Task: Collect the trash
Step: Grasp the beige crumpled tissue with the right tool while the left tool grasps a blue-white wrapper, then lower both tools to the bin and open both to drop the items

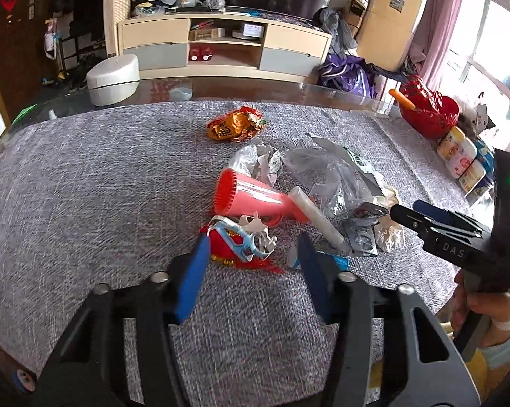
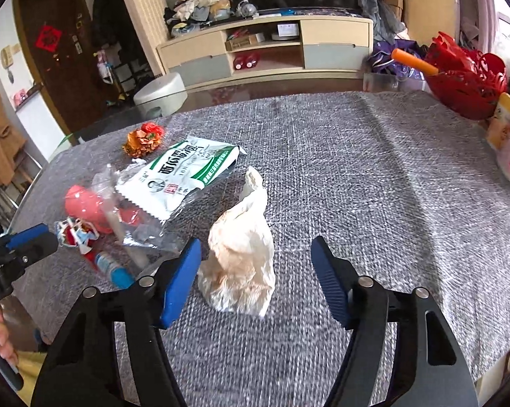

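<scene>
Trash lies in a pile on the grey tablecloth [image 1: 85, 186]. My left gripper [image 1: 253, 254] is open just above a red and blue crumpled wrapper [image 1: 241, 242], near a red plastic cup [image 1: 251, 198] lying on its side. My right gripper [image 2: 255, 264] is open around a crumpled beige tissue [image 2: 241, 254] that stands between its fingers, untouched. A white and green packet [image 2: 183, 176] and clear plastic film [image 1: 339, 183] lie behind. An orange snack wrapper [image 1: 236, 125] lies apart, farther back. The right gripper also shows in the left wrist view [image 1: 404, 215].
A red basket [image 2: 465, 78] with an orange stick and yellow-capped bottles [image 2: 509, 139] stand at the table's right edge. A white round stool [image 1: 112, 78] and a TV cabinet [image 1: 224, 44] stand beyond the table. A blue-capped tube [image 2: 114, 269] lies near the pile.
</scene>
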A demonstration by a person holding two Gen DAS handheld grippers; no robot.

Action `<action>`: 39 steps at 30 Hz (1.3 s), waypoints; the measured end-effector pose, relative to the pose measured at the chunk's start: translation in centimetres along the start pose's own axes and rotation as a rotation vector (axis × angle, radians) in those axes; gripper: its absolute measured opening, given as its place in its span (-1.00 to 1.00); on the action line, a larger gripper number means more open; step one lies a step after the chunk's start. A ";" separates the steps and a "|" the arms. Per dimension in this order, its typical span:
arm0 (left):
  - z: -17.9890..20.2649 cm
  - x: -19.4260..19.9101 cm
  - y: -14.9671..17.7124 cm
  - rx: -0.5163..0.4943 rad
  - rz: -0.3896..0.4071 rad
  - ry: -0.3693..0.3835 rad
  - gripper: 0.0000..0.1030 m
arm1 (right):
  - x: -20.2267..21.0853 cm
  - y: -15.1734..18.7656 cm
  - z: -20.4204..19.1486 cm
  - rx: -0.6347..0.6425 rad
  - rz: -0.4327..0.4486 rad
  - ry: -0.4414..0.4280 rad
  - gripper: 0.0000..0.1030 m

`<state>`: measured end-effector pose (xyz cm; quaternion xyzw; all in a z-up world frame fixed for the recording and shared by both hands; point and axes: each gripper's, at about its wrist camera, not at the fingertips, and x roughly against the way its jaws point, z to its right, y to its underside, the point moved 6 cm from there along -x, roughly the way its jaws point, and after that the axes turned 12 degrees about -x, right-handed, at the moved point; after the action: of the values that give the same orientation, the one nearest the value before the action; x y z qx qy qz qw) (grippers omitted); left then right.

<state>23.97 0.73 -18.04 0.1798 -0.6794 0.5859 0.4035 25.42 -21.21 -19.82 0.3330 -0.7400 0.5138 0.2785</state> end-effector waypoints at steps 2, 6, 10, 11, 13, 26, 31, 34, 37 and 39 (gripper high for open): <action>0.5 -0.5 0.0 -0.022 -0.008 0.007 -0.27 | -0.7 0.0 -0.1 -0.004 -0.015 -0.007 0.21; 0.7 -1.5 0.1 -0.018 -0.028 0.036 -0.71 | -1.9 0.3 -0.2 -0.007 -0.049 -0.017 -0.11; 0.6 -1.8 0.4 -0.016 -0.033 0.044 -0.87 | -1.8 0.7 -0.3 0.011 -0.049 -0.016 -0.55; 0.5 -1.7 0.4 -0.018 -0.030 0.041 -0.92 | -1.7 0.7 -0.3 0.009 -0.050 -0.019 -0.70; 0.7 -1.4 0.4 -0.025 -0.022 0.041 -0.93 | -1.2 0.8 -0.3 0.014 -0.035 -0.023 -0.76; 2.1 7.2 -1.0 -0.039 0.138 0.015 -1.00 | 8.1 0.2 -1.2 0.029 0.101 -0.057 -0.78; 4.2 11.1 -0.1 -0.074 0.171 0.012 -1.00 | 11.7 1.5 -2.9 0.074 0.117 -0.087 -0.78; 5.4 12.8 1.2 -0.069 0.179 0.028 -1.00 | 13.6 3.2 -3.6 0.076 0.103 -0.117 -0.78; 6.5 14.0 2.5 -0.068 0.181 0.030 -1.00 | 15.1 5.2 -3.9 0.085 0.091 -0.128 -0.78; 7.5 14.6 3.9 -0.068 0.171 0.041 -1.00 | 15.7 6.5 -4.0 0.092 0.075 -0.134 -0.78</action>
<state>9.74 -2.01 -9.44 0.0953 -0.7035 0.5984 0.3714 10.83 -19.09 -10.42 0.3509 -0.7446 0.5339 0.1933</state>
